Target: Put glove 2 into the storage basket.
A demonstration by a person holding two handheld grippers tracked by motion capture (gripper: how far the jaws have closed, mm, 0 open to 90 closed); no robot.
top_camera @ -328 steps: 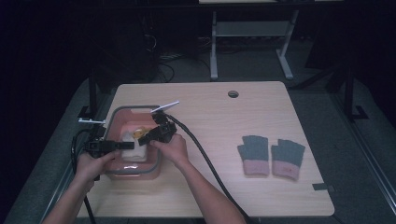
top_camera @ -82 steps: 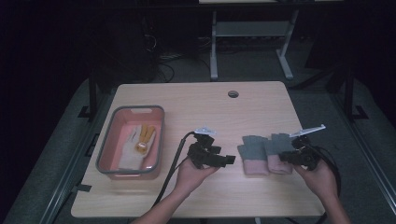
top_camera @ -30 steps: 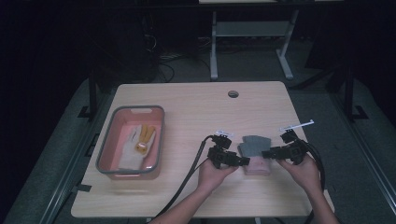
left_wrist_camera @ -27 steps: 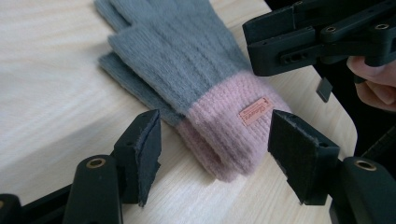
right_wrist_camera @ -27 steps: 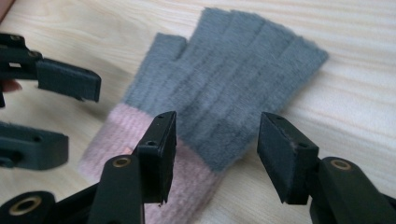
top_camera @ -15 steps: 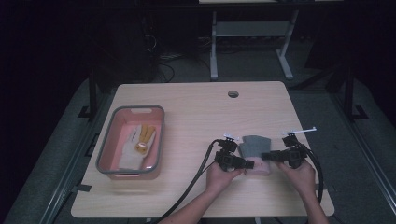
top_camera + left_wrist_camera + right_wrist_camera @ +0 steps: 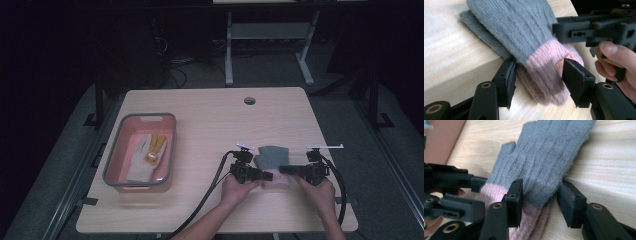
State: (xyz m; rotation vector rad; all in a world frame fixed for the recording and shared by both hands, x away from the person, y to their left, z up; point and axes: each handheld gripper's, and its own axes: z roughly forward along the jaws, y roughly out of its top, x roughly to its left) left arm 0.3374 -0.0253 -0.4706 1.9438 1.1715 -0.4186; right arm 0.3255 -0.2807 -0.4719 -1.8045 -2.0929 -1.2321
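Two grey knit gloves with pink cuffs (image 7: 270, 157) lie stacked on the table, right of centre. My left gripper (image 7: 263, 176) comes at the cuffs from the left. Its jaws straddle the pink cuffs (image 7: 541, 75) and have just been closing, and the wool shows no pinch. My right gripper (image 7: 285, 171) faces it from the right. Its jaws have also just been closing, around the gloves' grey edge (image 7: 541, 182) above the cuff. Each gripper view shows the other gripper beyond the gloves, the right gripper (image 7: 594, 30) and the left gripper (image 7: 451, 182).
A grey-rimmed pink tray (image 7: 112, 165) stands at the table's left with a white and yellow glove (image 7: 145, 157) in it. A round cable hole (image 7: 249, 100) sits near the far edge. Black cables trail from both grippers toward the front edge.
The gloves, side by side earlier, now lie stacked. Over the last second both grippers closed in on the cuffs from either side, the right one sinking to the table.
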